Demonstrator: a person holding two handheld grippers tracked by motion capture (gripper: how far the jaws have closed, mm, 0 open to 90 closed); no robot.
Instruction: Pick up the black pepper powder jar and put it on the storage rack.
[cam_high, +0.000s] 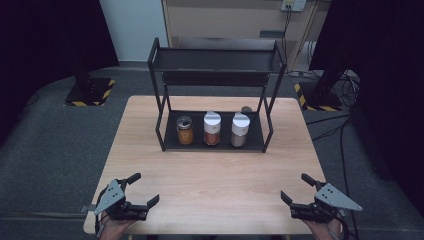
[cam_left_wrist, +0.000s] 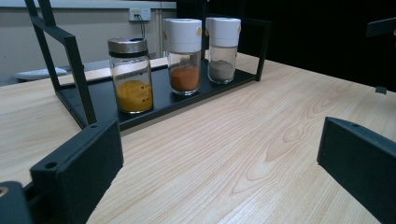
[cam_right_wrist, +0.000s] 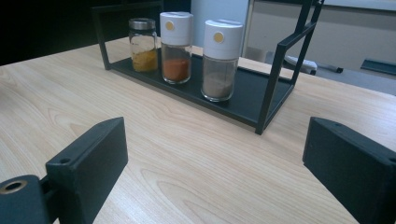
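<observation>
A black two-tier metal rack (cam_high: 214, 143) stands at the table's far middle. On its lower shelf stand three spice jars in a row: a steel-lidded jar of yellow powder (cam_high: 184, 130) (cam_left_wrist: 131, 74) (cam_right_wrist: 143, 44), a white-capped jar of orange powder (cam_high: 212, 128) (cam_left_wrist: 183, 55) (cam_right_wrist: 176, 46), and a white-capped jar of grey powder (cam_high: 240, 130) (cam_left_wrist: 222, 49) (cam_right_wrist: 221, 59). My left gripper (cam_high: 142, 189) (cam_left_wrist: 219, 172) rests open near the front left corner, nothing between its jaws. My right gripper (cam_high: 296, 187) (cam_right_wrist: 215, 172) is open near the front right corner, equally bare.
The wooden table (cam_high: 215, 180) stretches between the grippers and the rack. The rack's upper shelf (cam_high: 215, 61) is bare. A small dark round thing (cam_high: 246, 109) lies behind the rack. Dark stands and cables sit on the grey floor at both sides.
</observation>
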